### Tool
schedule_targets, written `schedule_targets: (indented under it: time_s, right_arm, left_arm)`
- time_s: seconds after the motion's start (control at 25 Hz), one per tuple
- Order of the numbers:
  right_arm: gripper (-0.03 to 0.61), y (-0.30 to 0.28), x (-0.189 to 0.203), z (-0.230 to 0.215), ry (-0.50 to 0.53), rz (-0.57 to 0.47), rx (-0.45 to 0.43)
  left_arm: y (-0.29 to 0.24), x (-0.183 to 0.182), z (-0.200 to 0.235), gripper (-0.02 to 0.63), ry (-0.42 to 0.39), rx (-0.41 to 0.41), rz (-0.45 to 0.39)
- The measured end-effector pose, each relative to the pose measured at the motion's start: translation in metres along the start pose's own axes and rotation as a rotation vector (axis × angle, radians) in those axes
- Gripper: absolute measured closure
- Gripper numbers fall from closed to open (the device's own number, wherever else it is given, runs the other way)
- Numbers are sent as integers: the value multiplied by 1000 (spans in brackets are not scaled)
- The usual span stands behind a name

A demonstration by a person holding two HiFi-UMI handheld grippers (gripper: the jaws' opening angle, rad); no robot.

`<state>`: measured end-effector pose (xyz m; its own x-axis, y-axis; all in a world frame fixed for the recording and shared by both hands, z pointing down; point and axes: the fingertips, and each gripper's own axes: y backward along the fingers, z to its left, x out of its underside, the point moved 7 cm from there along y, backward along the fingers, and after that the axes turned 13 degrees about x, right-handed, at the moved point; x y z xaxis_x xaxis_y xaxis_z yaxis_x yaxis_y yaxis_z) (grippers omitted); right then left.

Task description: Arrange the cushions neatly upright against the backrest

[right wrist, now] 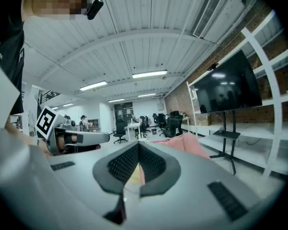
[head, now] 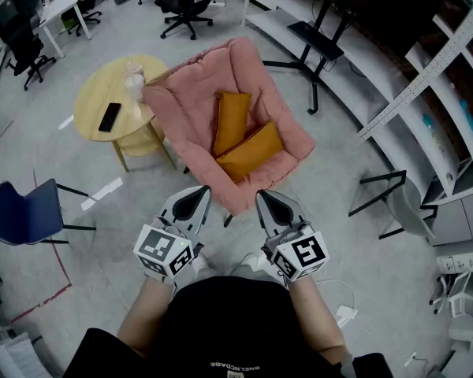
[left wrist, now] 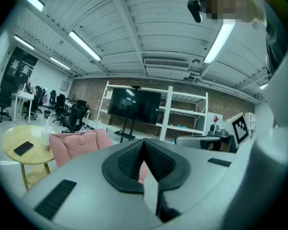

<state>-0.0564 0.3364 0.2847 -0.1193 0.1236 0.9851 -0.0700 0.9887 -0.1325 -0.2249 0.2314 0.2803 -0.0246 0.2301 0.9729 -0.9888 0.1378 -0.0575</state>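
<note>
A pink padded armchair (head: 191,105) stands ahead of me on the grey floor. Two mustard-yellow cushions lie in it: one (head: 230,121) leans upright against the backrest, the other (head: 251,151) lies slanted across the seat. My left gripper (head: 194,200) and right gripper (head: 270,205) are held side by side in front of the chair's near edge, apart from it, both shut with nothing between the jaws. In the left gripper view the pink chair (left wrist: 79,145) shows past the closed jaws (left wrist: 143,145). In the right gripper view the chair's pink edge (right wrist: 194,145) shows behind the closed jaws (right wrist: 137,147).
A round yellow side table (head: 114,101) with a black phone (head: 109,116) and a clear cup (head: 134,77) stands left of the chair. A blue chair (head: 22,211) is at far left. A TV stand (head: 315,50) and white shelving (head: 426,77) stand to the right, office chairs behind.
</note>
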Motion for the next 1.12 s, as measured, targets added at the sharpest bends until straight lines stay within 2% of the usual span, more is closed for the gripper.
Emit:
schedule_targets:
  time_s: [0.56,0.68,0.8,1.12]
  right_arm:
    - [571,6,2,-58,-31,-5,-32]
    - [569,9,4,-77,-74,-6,-52]
    - [569,11,12,-96,-82,32,-35]
    - [569,0,26,-123,-124,62,-17]
  left_arm:
    - [-48,9,-17,601,10,-41,11]
    - [-62,13,-25,601,-5,-61,34]
    - [-74,20,-33,601,-21,-75,67]
    - [-94,36,-19,601,67,-90,81]
